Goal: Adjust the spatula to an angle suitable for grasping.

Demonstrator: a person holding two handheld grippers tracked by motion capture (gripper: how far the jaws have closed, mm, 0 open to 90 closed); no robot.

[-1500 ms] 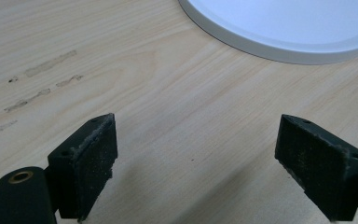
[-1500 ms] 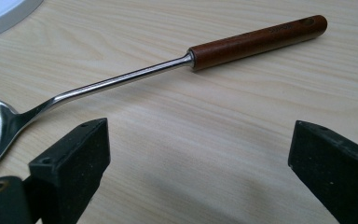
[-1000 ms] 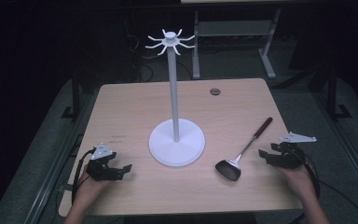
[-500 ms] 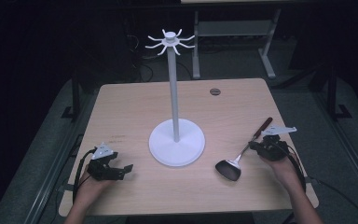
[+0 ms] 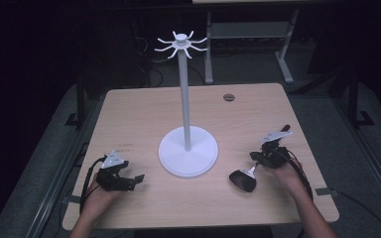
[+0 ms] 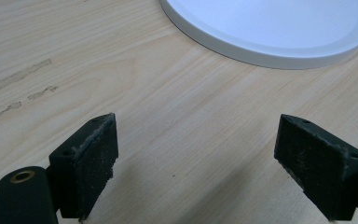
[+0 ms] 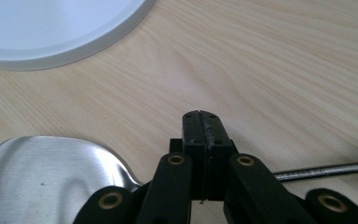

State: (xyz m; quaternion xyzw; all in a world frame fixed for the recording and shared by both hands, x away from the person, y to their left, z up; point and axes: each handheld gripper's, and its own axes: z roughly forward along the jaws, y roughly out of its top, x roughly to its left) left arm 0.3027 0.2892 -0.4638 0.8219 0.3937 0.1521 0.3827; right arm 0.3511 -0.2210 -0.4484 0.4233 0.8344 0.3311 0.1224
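Note:
A spatula with a dark metal blade (image 5: 243, 181) and a long handle lies on the wooden table (image 5: 134, 114), right of the white stand's round base (image 5: 188, 157). My right gripper (image 5: 256, 158) sits over the spatula's shaft, just behind the blade. In the right gripper view its jaws (image 7: 200, 116) are shut pad against pad with nothing between the tips; the shiny blade (image 7: 42, 179) shows at lower left and the shaft (image 7: 326, 170) runs out to the right underneath. My left gripper (image 5: 135, 179) rests near the table's front left, open and empty (image 6: 196, 154).
The stand's tall white pole (image 5: 184, 99) rises from the base and ends in a ring of hooks (image 5: 181, 42). A small round grommet (image 5: 228, 97) sits near the table's far edge. The base rim shows close ahead of each gripper (image 6: 270, 32) (image 7: 51, 32).
My right gripper has moved left from the table's right edge to over the spatula's shaft. The left gripper has stayed where it was.

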